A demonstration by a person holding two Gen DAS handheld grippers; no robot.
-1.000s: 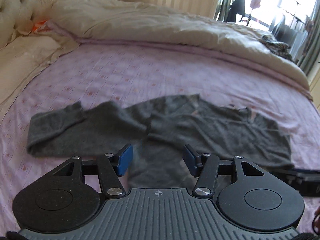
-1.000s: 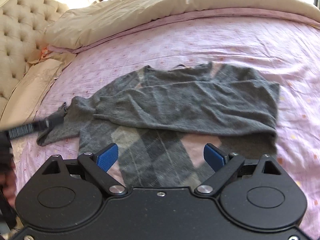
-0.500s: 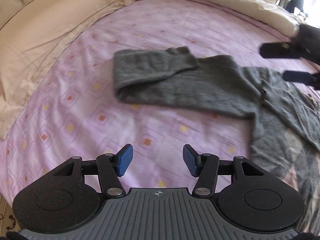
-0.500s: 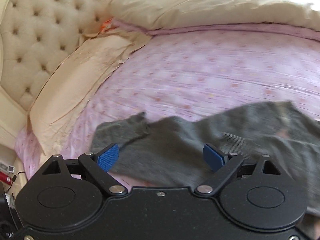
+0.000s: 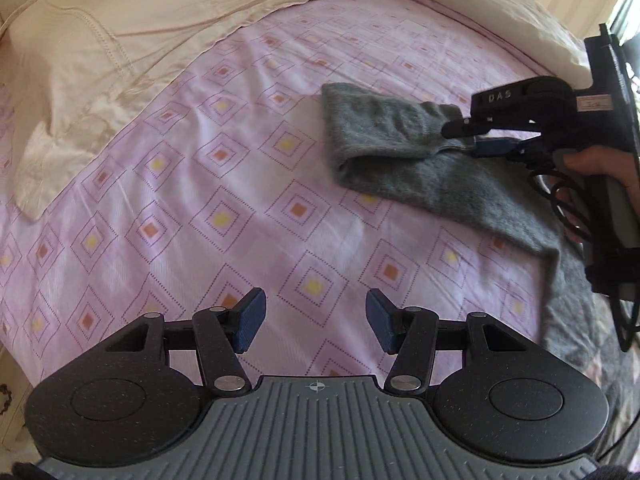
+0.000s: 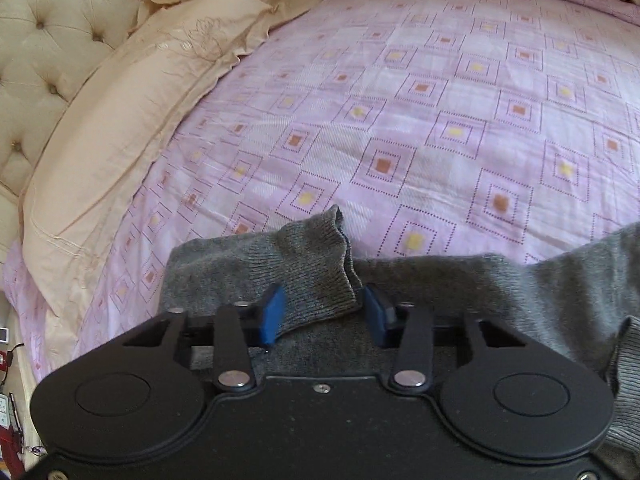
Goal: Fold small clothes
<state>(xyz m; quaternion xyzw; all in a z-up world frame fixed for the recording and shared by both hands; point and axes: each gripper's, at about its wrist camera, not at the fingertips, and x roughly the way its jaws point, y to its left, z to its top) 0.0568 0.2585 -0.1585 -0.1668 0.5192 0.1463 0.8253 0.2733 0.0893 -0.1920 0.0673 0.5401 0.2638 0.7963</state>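
Observation:
A grey knitted sweater lies on the pink patterned bedsheet (image 5: 224, 168). Its left sleeve (image 5: 384, 136) is doubled back on itself, and the body (image 5: 568, 312) runs off the right edge of the left wrist view. My right gripper (image 6: 322, 312) is shut on the ribbed cuff (image 6: 316, 264) of that sleeve, which bunches up between the blue pads. In the left wrist view the right gripper (image 5: 468, 140) pinches the cuff from the right, held by a person's hand (image 5: 600, 160). My left gripper (image 5: 316, 320) hangs open over bare sheet, left of the sweater, with nothing between its fingers.
A cream pillow (image 5: 100, 60) lies along the left side of the bed, also the pillow (image 6: 120, 120) in the right wrist view, against a tufted headboard (image 6: 48, 20). A cream duvet (image 5: 500, 8) is bunched at the far side. Bare sheet (image 6: 440, 120) stretches beyond the sleeve.
Both grippers swung left from the sweater's body toward the sleeve. The right gripper's fingers narrowed and took hold of the cuff. The left gripper stayed open.

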